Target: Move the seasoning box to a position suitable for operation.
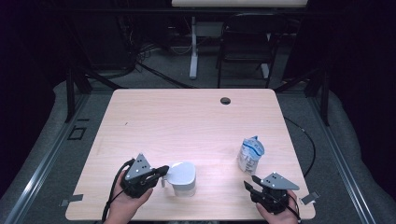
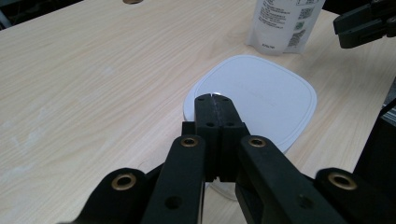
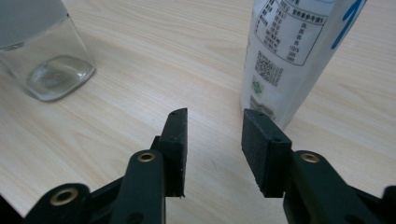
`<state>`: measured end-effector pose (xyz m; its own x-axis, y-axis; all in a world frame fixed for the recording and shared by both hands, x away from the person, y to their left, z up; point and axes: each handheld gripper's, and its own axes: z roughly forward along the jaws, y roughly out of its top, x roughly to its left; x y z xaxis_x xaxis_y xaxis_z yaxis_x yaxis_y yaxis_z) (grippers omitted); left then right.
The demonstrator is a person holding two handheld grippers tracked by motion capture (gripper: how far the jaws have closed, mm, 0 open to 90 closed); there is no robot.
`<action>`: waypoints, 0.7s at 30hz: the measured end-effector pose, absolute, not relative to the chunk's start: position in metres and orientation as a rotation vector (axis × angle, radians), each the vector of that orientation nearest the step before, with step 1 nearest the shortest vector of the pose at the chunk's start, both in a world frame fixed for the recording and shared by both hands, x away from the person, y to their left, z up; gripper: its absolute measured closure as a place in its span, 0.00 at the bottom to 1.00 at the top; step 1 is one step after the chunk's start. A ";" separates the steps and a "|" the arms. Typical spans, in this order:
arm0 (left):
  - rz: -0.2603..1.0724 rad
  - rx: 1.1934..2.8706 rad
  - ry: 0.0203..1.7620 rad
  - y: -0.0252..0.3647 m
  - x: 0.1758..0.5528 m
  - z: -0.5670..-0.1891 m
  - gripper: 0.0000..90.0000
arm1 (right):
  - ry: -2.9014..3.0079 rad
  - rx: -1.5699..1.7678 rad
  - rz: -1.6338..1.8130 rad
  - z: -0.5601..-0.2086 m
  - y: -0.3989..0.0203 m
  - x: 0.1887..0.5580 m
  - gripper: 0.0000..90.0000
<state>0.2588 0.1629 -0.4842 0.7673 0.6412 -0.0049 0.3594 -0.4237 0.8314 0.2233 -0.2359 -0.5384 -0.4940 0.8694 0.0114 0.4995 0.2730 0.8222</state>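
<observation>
Opening stage, by the look of it: left claw point(image 1: 162, 171) closed, jaws pressed together with nothing visible between them, tips resting at the near rim of the white lid point(image 2: 254, 95) on the clear jar point(image 1: 183, 179); possibly pinching a thin lip of that lid, hard to tell from this angle. Right claw point(image 3: 212, 140) held apart, empty, aimed at the base of the pouch point(image 3: 292, 51).

Next, probably: lifting the lid clear, then closing the right claw on the pouch; calls for a grip low on soft sides without crushing.

Jar near the worktop's point(image 1: 187, 121) front edge, left of centre; glass walls, apparently empty. Pouch upright near the front right corner; white with blue print, top crumpled.
</observation>
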 end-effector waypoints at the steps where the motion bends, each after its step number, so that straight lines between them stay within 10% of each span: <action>1: 0.394 2.058 0.748 0.162 0.259 -0.485 1.00 | 2.108 1.237 1.118 -0.539 -0.236 0.223 0.71; 21: 0.393 2.058 0.733 0.160 0.262 -0.489 1.00 | 2.125 1.228 1.150 -0.532 -0.237 0.223 0.85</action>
<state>0.2625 0.1605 -0.4892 0.7749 0.6321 0.0003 0.3497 -0.4291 0.8328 0.2234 -0.2367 -0.5324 -0.5170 0.8551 0.0394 0.5007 0.2647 0.8241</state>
